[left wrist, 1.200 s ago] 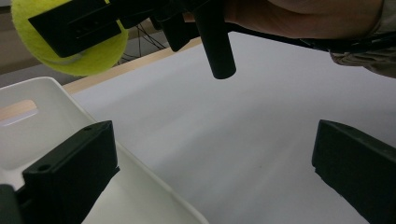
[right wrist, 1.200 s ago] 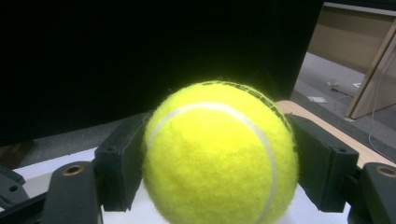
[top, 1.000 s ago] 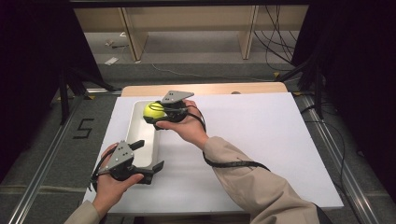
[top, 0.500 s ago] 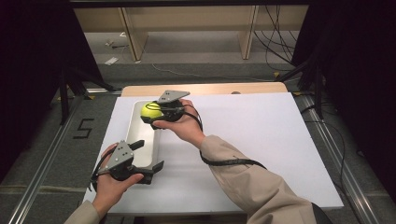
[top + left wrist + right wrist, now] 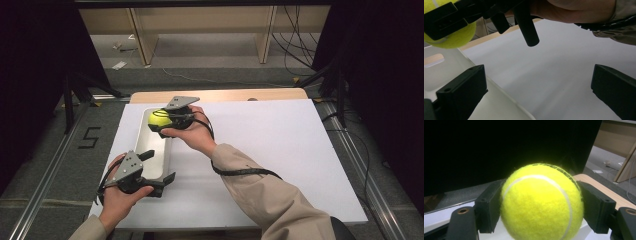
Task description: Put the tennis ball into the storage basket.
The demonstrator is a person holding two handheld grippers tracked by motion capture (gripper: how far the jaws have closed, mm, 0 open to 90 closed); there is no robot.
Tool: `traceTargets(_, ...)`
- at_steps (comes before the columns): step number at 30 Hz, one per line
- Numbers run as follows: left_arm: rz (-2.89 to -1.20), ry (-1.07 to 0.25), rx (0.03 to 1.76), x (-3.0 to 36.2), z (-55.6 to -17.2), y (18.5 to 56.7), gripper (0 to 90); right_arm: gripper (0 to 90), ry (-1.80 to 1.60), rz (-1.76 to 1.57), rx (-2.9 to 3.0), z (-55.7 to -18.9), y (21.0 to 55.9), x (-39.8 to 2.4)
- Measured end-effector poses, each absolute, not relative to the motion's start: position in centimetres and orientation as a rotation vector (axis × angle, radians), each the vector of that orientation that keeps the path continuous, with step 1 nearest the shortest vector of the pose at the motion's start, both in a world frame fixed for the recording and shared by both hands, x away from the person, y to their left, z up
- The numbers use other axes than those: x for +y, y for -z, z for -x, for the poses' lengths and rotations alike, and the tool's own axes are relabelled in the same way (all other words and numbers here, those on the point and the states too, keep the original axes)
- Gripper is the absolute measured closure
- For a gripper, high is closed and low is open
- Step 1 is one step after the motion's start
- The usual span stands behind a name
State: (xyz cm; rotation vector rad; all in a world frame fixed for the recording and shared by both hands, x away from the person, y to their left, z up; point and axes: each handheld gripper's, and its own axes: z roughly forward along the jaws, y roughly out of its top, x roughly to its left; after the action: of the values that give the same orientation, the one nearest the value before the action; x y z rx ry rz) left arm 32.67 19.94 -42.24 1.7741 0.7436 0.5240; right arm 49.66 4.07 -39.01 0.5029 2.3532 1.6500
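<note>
A yellow tennis ball [image 5: 159,119] hangs above the far end of a long white tray [image 5: 148,149], with my right gripper [image 5: 161,121] shut on it. In the right gripper view the ball [image 5: 541,205] sits squeezed between both black pads [image 5: 487,205]. The left gripper view shows the same ball [image 5: 451,37] at the upper left, above the tray [image 5: 499,100]. My left gripper [image 5: 159,167] rests at the tray's near end, open, its jaws astride the tray's right wall with nothing gripped.
A white board [image 5: 270,150] covers the table, with a wooden strip [image 5: 220,95] along its far edge. Wide free room lies to the right of the tray. Metal rails [image 5: 45,175] and dark floor flank the table.
My right gripper has lifted the tennis ball up from the tray and carried it slightly left. The left gripper has stayed put.
</note>
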Motion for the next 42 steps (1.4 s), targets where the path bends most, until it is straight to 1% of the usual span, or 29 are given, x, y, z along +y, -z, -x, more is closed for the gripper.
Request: traceTargets(42,-1.77,-0.521,0.743,19.9,-32.6,42.2,0.0,26.6,-1.629,-0.5,2.399,-50.3,40.0,6.3)
